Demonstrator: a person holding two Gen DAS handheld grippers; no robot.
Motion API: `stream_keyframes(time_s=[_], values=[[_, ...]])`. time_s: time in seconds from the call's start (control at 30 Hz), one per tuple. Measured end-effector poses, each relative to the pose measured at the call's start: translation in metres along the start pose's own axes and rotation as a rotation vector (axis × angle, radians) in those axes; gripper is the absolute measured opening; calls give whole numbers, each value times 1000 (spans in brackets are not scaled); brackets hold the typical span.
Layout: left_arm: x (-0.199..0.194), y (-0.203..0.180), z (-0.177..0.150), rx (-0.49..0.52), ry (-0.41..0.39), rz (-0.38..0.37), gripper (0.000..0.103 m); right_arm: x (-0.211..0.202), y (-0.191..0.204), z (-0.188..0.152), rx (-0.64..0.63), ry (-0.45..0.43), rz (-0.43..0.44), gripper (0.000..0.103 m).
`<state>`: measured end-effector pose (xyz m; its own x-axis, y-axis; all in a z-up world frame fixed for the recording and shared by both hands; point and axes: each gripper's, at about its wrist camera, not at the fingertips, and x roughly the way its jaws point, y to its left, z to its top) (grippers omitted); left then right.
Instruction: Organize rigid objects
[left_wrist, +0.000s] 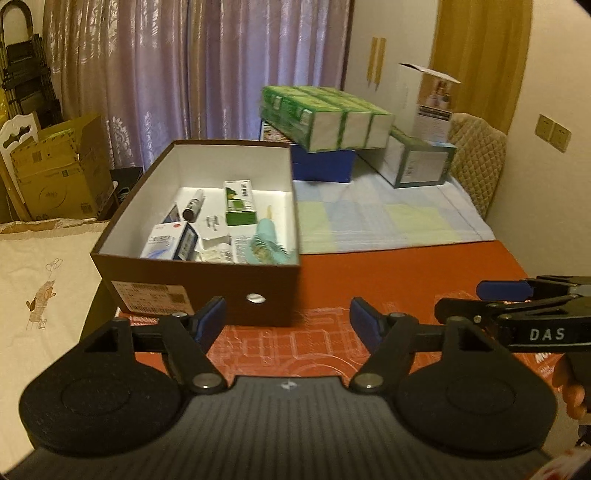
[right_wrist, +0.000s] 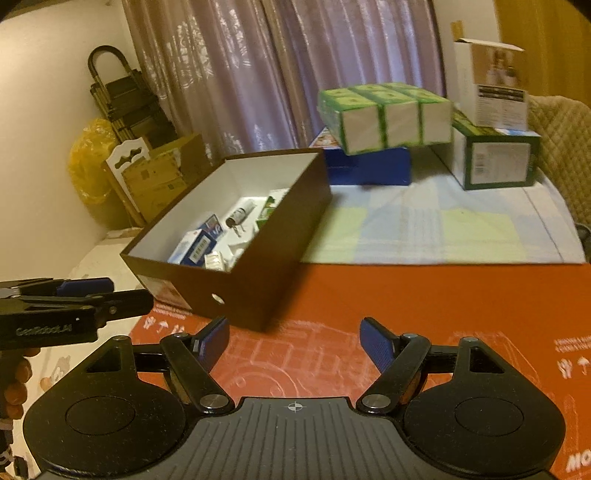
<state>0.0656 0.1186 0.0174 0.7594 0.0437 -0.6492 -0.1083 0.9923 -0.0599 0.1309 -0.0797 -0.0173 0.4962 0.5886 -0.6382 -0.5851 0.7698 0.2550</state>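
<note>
A brown shoebox (left_wrist: 207, 280) with a white inside stands on the red mat (left_wrist: 406, 280). It holds several small items: a green carton (left_wrist: 240, 203), a black tube (left_wrist: 194, 205), a blue-and-white box (left_wrist: 166, 243) and a teal brush (left_wrist: 267, 243). My left gripper (left_wrist: 288, 314) hangs open and empty just in front of the box's near wall. In the right wrist view the shoebox (right_wrist: 243, 295) lies ahead and to the left, and my right gripper (right_wrist: 295, 328) is open with nothing in it above the mat. Each gripper shows at the other view's edge: the right gripper (left_wrist: 465, 301) and the left gripper (right_wrist: 125, 293).
Behind the mat lies a checkered cloth (left_wrist: 388, 221). On it are green-and-white packs (left_wrist: 332, 118) stacked on a blue box (left_wrist: 325, 162), a teal-edged carton (left_wrist: 417, 162) and a tall white box (left_wrist: 428, 99). A cardboard box (left_wrist: 55, 173) stands far left and a quilted chair back (left_wrist: 476, 155) at the right.
</note>
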Motion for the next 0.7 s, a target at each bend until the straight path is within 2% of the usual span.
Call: stream_keyframes(time_s=[0.27, 0.7], values=[[-24, -37, -30, 0, 27, -15, 72, -40, -15, -33, 4, 29, -36, 75], [-43, -73, -65, -31, 88, -55, 72, -90, -36, -72, 44, 58, -92, 75]])
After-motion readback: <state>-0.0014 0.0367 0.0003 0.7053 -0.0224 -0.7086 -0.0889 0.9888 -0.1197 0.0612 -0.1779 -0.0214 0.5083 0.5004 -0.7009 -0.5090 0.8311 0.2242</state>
